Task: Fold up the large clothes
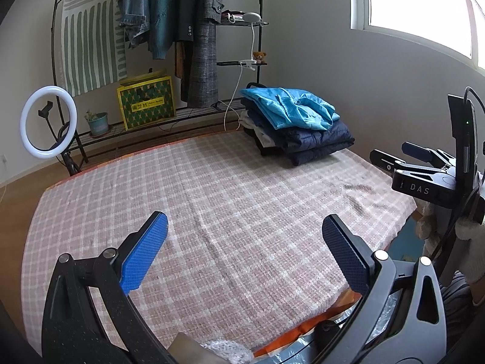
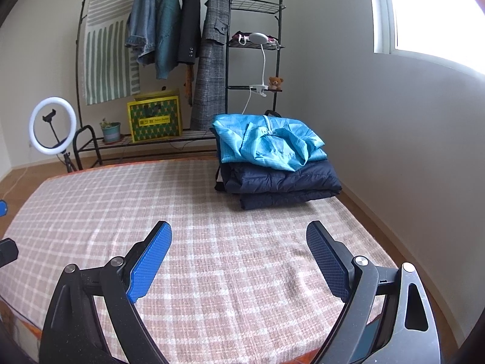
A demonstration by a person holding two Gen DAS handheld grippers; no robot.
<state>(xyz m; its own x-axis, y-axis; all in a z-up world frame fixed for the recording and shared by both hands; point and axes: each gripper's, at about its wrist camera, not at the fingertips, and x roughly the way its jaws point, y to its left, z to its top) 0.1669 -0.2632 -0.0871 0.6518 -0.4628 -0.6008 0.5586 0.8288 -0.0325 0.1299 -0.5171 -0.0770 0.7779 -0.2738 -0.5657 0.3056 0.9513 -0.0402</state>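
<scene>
Both tongs are released, jaws wide and holding nothing: left tongs (image 1: 245,251) and right tongs (image 2: 239,257) hang above the checked blanket (image 2: 212,273). Far ahead and right lies a folded stack, turquoise jacket (image 2: 266,142) atop navy coat (image 2: 282,185).

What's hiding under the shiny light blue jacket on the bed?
Under the shiny light blue jacket lies a folded navy puffer jacket. The left view shows pale and dark clothes underneath too; what they are stays covered.

Pink-white checked blanket (image 2: 212,242); turquoise jacket (image 2: 266,139) atop navy quilted jacket (image 2: 282,182); yellow-green patterned bag (image 2: 154,119).
</scene>
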